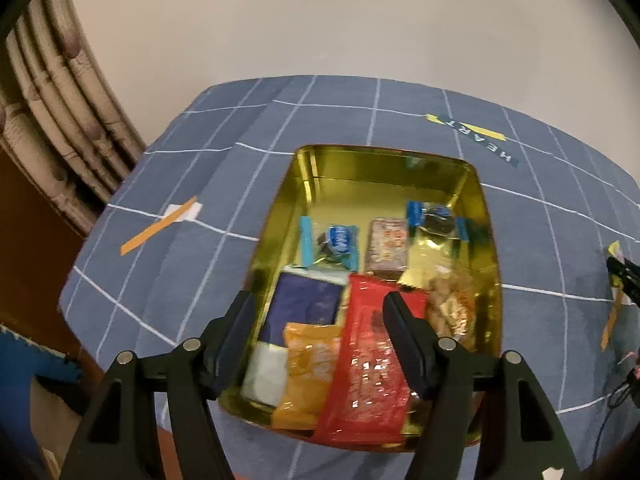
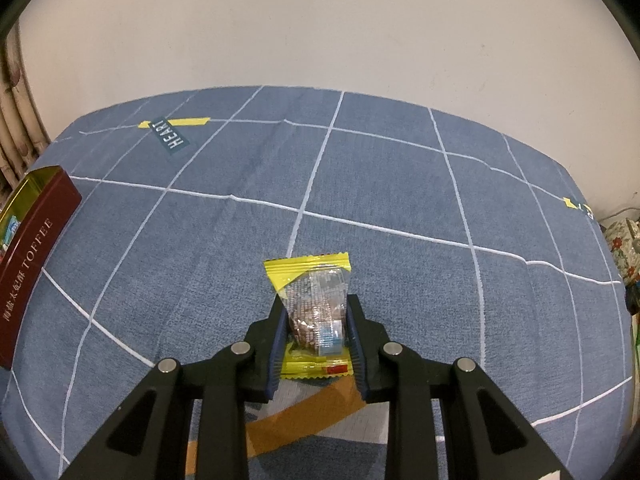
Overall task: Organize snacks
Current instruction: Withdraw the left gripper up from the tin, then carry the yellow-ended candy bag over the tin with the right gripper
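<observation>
Nearest to us, our left gripper [image 1: 320,300] hovered over the near end of the gold tin [image 1: 486,216], its jaws parted and pressing on nothing. Right under them lay a red packet [image 1: 366,368], an orange packet [image 1: 308,368] and a dark blue packet [image 1: 304,300], all inside the tin. Farther in sat a clear bag of golden snacks [image 1: 448,304], a small brown box [image 1: 386,248] and two blue-ended sweets [image 1: 332,242] (one on either side of the box).

Our right gripper [image 2: 314,300] was clamped narrowly on a yellow-edged snack packet [image 2: 314,304], which lay on the blue checked cloth [image 2: 400,184], well to the right of the tin. From that side the tin's maroon wall showed, with the word TOFFEE on it. Beyond the tin, a label reading HEART [image 2: 173,136] was printed on the cloth, near the pale wall [image 2: 320,20].
</observation>
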Available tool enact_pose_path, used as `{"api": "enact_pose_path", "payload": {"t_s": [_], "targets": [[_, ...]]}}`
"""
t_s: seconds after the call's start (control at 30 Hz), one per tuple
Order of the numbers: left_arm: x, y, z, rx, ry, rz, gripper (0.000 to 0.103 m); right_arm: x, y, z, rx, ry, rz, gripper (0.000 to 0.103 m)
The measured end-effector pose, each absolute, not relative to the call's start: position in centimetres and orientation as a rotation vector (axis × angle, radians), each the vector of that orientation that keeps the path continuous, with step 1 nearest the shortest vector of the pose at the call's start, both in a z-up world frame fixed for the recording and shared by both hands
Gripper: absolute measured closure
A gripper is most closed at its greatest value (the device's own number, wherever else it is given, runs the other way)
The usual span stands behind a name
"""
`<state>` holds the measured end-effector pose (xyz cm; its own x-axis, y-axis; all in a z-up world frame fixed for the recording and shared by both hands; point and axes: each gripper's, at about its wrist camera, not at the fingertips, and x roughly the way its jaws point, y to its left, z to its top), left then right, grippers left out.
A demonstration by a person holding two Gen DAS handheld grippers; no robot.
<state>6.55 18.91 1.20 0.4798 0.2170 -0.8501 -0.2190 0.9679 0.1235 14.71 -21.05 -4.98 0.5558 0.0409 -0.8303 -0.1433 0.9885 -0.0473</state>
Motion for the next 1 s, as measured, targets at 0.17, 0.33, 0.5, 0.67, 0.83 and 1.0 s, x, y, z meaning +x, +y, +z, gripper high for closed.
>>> {"api": "enact_pose_path", "payload": {"t_s": [0.17,0.33,0.5,0.67,0.83,1.0], "targets": [[6.1,19.5,1.0,0.007,1.027,0.297,0.033,15.1,-21.0,-5.0,-0.117,1.010,0.112,0.075],[5.9,19.4,1.1,0.032,1.016,0.313,0.033,15.1,-20.9,-5.1,-0.110,1.021,0.102,0.075],[5.9,19.9,1.1,0.029,1.005,0.320,0.031,15.5,-20.7,-5.1,-0.109,1.056,0.089,0.071],[5.9,20.1,1.0,0.014,1.016,0.306,0.030,15.7,-20.8,-5.2,-0.112,1.078,0.087,0.070],[5.9,20.2,1.1,0.010,1.011,0.300,0.029,15.7,-20.7,-5.3,-0.099,1.080,0.054,0.070],[5.9,20.4,1.4,-0.014,1.007,0.297,0.029,15.6,-20.6,-5.3,-0.083,1.078,0.025,0.071]]}}
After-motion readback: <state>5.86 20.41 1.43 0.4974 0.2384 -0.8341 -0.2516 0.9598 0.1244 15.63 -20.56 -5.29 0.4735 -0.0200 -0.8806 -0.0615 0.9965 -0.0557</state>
